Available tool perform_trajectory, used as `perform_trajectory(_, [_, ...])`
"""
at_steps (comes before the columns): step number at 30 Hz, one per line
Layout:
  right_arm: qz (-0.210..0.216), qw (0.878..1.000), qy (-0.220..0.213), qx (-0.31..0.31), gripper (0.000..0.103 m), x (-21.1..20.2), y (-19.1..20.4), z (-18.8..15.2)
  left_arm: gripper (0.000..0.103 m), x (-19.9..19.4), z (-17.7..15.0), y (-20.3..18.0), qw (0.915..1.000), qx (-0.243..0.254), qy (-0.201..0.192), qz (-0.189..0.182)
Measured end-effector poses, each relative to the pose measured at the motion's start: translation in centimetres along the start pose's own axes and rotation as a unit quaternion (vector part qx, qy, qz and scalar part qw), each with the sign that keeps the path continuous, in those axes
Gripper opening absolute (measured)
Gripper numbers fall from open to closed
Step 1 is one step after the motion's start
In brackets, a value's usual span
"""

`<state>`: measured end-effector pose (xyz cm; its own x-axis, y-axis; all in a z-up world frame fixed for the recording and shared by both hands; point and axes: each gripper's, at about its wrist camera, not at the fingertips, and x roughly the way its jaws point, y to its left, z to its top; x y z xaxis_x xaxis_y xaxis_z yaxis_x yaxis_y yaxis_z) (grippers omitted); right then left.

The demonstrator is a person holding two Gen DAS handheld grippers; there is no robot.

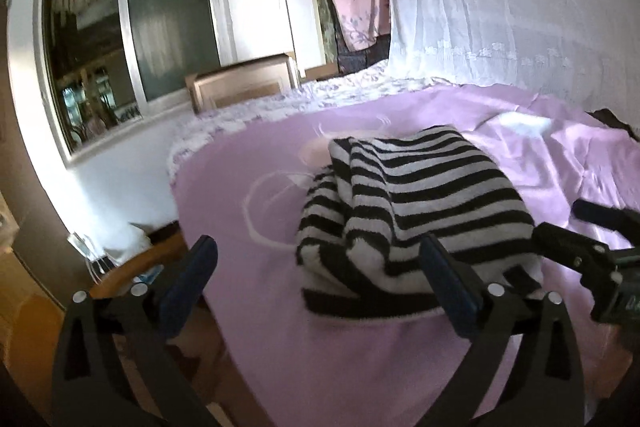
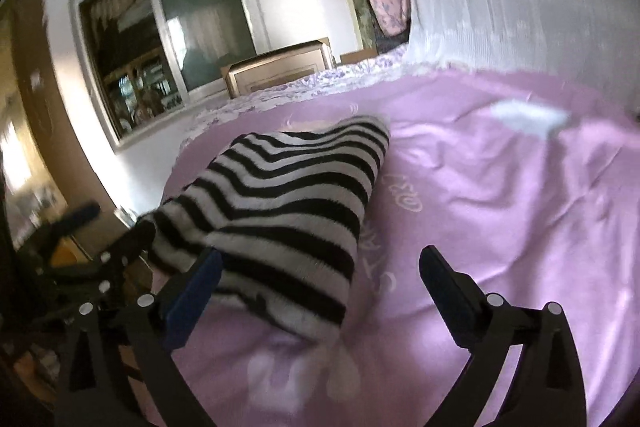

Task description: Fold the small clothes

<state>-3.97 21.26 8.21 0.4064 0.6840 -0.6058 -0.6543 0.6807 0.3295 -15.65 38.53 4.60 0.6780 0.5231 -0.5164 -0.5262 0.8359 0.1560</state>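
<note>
Flanking the folded striped garment (image 1: 404, 211) near the bed edge (image 1: 200, 267), both claws gape wide.

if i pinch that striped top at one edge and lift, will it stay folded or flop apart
The striped top looks like soft fuzzy knit, bunched in loose layers, so it will probably droop and unfold if lifted by one edge. It seems light for its bulk. The pink sheet beneath looks satiny, so a push would likely slide the whole bundle rather than crease it.

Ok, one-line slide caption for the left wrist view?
Open left tongs hover by a folded striped garment on the pink bedspread.
</note>
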Motion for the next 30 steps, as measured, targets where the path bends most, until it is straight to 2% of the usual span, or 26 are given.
perform_trajectory(4, [-0.019,0.999,-0.01,-0.031,0.1,-3.4,1.0,0.0,0.098,-2.7,-0.2,0.2,1.0,0.0,-0.004,0.0])
perform_trajectory(8, [-0.017,1.0,-0.013,-0.015,0.1,-6.8,0.6,-0.1,0.098,-5.1,0.1,0.5,0.9999,-0.007,-0.01,-0.004])
perform_trajectory(12, [-0.024,0.999,-0.037,-0.012,0.1,-10.2,0.2,-0.5,0.098,-7.1,0.4,0.4,0.9998,-0.006,-0.015,-0.011])
perform_trajectory(16, [-0.012,0.998,-0.054,0.002,0.1,-12.5,0.0,0.2,0.098,-9.2,0.3,0.2,0.9997,0.009,-0.024,0.001])
perform_trajectory(19, [0.002,0.998,-0.063,0.013,0.1,-13.7,0.3,0.4,0.098,-10.3,0.2,-0.1,0.9991,0.023,-0.034,0.014])
perform_trajectory(27, [-0.016,0.998,-0.063,0.002,0.1,-14.3,1.7,0.3,0.098,-11.3,0.4,-0.5,0.9978,0.027,-0.06,0.011])
perform_trajectory(30, [-0.023,0.999,-0.049,0.004,0.1,-13.5,2.3,0.5,0.098,-11.1,0.3,-0.5,0.9975,0.028,-0.064,0.012])
